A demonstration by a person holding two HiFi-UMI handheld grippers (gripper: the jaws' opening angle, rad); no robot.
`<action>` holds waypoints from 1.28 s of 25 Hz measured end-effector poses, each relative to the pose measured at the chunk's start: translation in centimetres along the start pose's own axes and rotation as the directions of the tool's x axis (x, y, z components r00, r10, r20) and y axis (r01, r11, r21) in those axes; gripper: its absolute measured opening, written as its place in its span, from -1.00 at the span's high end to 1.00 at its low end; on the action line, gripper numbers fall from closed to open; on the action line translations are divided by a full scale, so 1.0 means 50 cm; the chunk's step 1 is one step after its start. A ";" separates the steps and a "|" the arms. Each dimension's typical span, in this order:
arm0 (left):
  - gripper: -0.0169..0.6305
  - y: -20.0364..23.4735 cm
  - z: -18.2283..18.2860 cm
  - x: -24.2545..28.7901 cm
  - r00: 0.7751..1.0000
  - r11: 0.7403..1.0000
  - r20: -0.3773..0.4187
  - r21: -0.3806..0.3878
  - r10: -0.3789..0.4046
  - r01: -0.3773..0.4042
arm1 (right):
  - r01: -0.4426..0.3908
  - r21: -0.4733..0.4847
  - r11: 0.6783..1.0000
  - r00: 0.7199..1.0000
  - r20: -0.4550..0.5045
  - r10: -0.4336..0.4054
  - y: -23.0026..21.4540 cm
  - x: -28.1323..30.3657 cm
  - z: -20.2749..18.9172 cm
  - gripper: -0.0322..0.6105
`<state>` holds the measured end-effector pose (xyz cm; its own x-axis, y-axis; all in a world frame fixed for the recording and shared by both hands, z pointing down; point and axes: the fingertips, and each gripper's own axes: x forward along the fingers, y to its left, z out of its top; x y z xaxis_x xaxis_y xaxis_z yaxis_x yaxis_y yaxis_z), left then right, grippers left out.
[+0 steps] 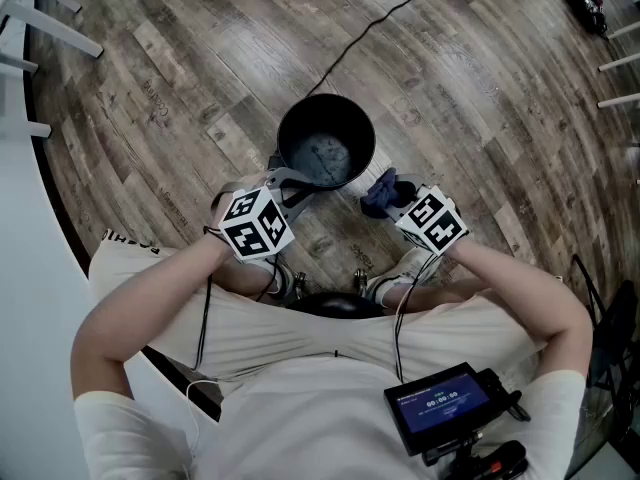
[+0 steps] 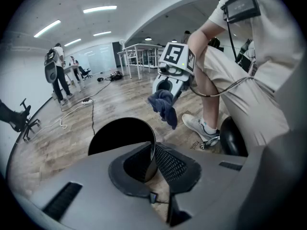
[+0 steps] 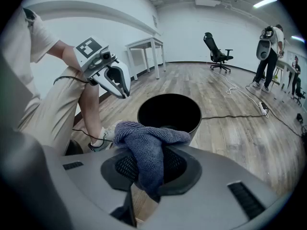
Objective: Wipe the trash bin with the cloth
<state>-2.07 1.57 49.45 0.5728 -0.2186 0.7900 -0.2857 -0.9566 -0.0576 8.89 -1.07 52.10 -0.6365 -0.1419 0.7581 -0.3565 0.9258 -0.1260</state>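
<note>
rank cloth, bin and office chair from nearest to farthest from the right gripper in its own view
1. cloth: clamped in the jaws of the right gripper
2. bin: just ahead, centre
3. chair: far back, right of centre

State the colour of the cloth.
The cloth is dusky blue, clearest in the right gripper view.

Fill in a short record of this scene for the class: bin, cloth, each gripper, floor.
trash bin: black, round, upright on the floor, open at the top
cloth: dark blue, bunched, hanging beside the bin's rim, apparently not touching it
left gripper: jaws closed on the bin's rim wall
right gripper: jaws closed on the cloth
floor: wood planks, with a black cable running across it
wiping: not yet begun
</note>
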 end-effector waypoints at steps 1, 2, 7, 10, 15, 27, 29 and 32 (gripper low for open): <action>0.89 -0.001 -0.006 0.005 1.000 1.000 -0.012 0.000 -0.007 0.007 | 0.003 -0.003 1.000 1.000 0.001 -0.003 -0.007 0.004 0.001 0.60; 0.88 -0.002 -0.011 0.011 1.000 1.000 -0.023 -0.001 -0.013 0.013 | 0.005 -0.006 1.000 1.000 -0.001 -0.005 -0.013 0.009 0.001 0.60; 0.68 -0.002 -0.014 0.049 0.999 1.000 -0.045 -0.012 -0.027 0.026 | 0.002 -0.027 1.000 0.997 -0.071 -0.003 -0.038 0.025 -0.037 0.60; 0.64 -0.021 -0.024 0.080 0.998 1.000 -0.063 0.001 -0.030 0.030 | 0.006 0.003 1.000 0.995 -0.102 -0.005 -0.049 0.026 -0.065 0.60; 0.61 -0.043 -0.046 0.101 0.991 0.995 -0.137 0.094 -0.012 0.025 | 0.014 -0.091 0.996 0.992 -0.123 -0.026 -0.067 0.017 -0.084 0.60; 0.61 -0.020 -0.103 0.182 0.941 0.965 -0.324 0.260 0.101 -0.014 | 0.135 -0.247 0.959 0.977 -0.128 -0.171 -0.183 0.075 -0.060 0.60; 0.62 -0.007 -0.121 0.188 0.920 0.945 -0.365 0.325 0.141 -0.016 | 0.129 -0.271 0.954 0.972 -0.158 -0.176 -0.183 0.092 -0.074 0.60; 0.63 0.003 -0.148 0.199 0.900 0.936 -0.409 0.352 0.148 0.006 | 0.096 -0.334 0.938 0.971 -0.178 -0.162 -0.173 0.113 -0.084 0.60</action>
<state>-2.10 0.66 61.79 0.1592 -0.2600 0.9524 0.0063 -0.9644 -0.2644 11.27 -8.41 60.16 -0.4383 -0.2258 0.8700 -0.1672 0.9715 0.1679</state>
